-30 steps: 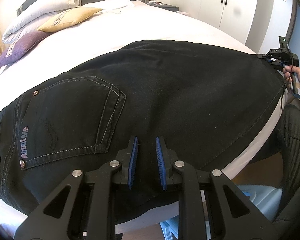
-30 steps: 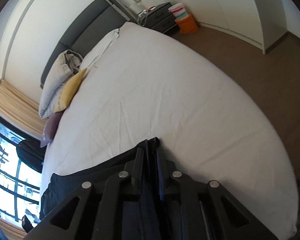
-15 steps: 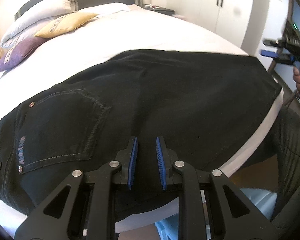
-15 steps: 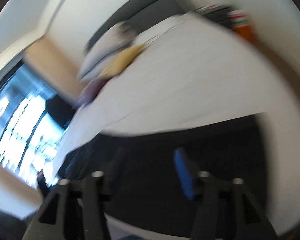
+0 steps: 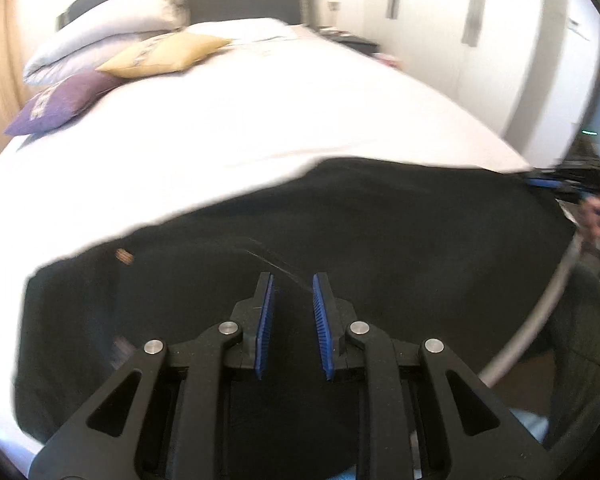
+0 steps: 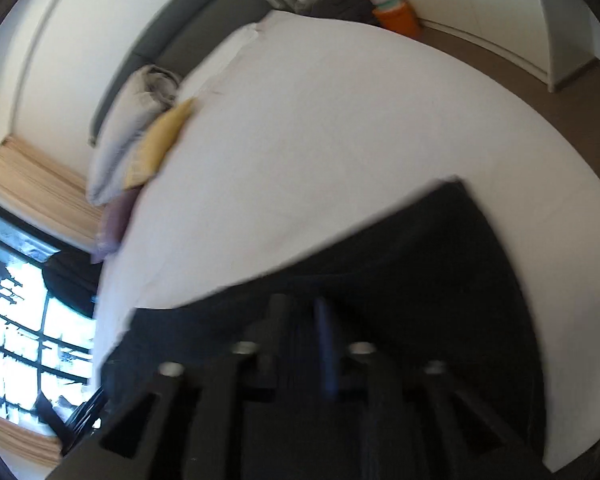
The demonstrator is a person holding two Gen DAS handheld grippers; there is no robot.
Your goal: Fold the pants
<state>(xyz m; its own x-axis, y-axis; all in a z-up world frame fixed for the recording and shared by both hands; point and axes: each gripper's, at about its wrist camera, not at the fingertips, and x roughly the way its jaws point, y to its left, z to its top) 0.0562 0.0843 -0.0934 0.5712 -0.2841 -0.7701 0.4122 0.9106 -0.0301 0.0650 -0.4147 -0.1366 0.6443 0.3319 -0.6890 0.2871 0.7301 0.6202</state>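
White bedding fills the bed (image 5: 300,120), and the pants (image 5: 380,240) lie flat across its near edge, black and already doubled leg on leg, I judge. To fold them well I should grab both layers at each end and carry them over evenly. My left gripper (image 5: 292,320) points down over the seat, fingers slightly apart on nothing; my right gripper (image 6: 300,340) hangs over the hem end, fingers closing, empty.
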